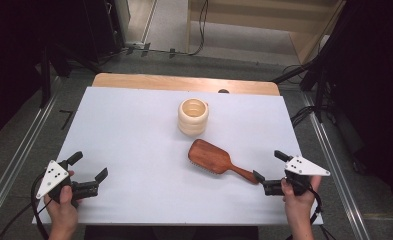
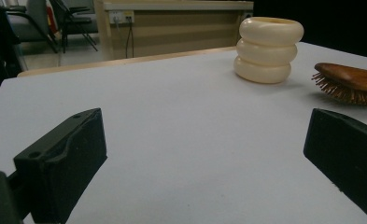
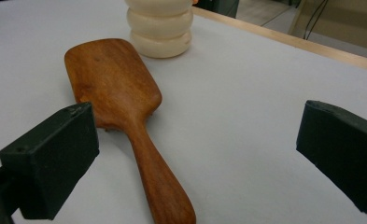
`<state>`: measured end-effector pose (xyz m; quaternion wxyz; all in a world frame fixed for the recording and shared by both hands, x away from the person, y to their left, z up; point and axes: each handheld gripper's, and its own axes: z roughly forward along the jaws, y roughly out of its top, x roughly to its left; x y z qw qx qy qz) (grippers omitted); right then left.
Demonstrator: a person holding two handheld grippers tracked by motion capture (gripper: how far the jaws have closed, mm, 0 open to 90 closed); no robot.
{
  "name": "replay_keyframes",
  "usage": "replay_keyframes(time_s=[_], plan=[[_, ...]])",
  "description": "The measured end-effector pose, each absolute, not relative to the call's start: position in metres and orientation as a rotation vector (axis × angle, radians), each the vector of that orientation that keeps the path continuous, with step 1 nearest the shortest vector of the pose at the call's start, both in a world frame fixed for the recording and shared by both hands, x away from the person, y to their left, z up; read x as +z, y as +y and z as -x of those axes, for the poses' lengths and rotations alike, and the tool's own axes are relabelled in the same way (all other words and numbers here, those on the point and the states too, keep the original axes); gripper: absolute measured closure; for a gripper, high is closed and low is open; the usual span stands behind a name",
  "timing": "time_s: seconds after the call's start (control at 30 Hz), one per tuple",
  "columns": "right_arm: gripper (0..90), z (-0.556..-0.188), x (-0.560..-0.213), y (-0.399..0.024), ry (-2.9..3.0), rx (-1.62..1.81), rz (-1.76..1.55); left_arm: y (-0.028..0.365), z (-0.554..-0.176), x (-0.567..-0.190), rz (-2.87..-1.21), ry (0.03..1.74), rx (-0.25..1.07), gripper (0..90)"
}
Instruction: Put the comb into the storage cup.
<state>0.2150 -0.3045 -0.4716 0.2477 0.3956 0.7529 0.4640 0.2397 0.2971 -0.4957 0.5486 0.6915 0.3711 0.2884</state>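
While the left gripper (image 1: pixel 88 173) hangs over the near-left corner of the table (image 1: pixel 134 135) with its jaws spread wide and nothing between them, it is well apart from everything on the white surface. From the left gripper view its jaws frame bare tabletop, with the cream holder (image 2: pixel 268 50) far ahead and the bristled edge of the wooden hairbrush (image 2: pixel 349 84) off to one side.

Moving rightward in the high view, the cream holder (image 1: pixel 193 116), a cup shaped like three stacked rings, stands upright near the table's middle, toward the far edge. Just beside it, nearer the person, lies the hairbrush (image 1: pixel 215 160), back up and bristles down. Its long axis runs diagonally: the paddle head points toward the holder, the handle slants down and right, ending just beside the right gripper (image 1: pixel 270 171).

That relation decides the coming move, I judge: the handle lies directly ahead of the right gripper, so this hand is clearly the nearer one. In the right gripper view its jaws stand wide apart, gripping nothing, with the handle (image 3: pixel 160 182) running up between them, closer to one jaw; whether it touches the handle tip is hard to tell.

Counted: one hairbrush, one holder, two grippers, both empty.
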Motion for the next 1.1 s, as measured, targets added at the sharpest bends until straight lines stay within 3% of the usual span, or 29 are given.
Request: replay_keyframes(time_s=[0.67,1.1], plan=[[0.0,-0.251,-0.434,-0.269,2.268,1.112,-0.969,0.297,-0.238,-0.496,-1.649,0.865,0.663,0.0],[0.0,-0.269,-0.431,-0.243,2.444,0.925,-0.916,0.297,-0.239,-0.496,-1.654,0.873,0.659,0.0]])
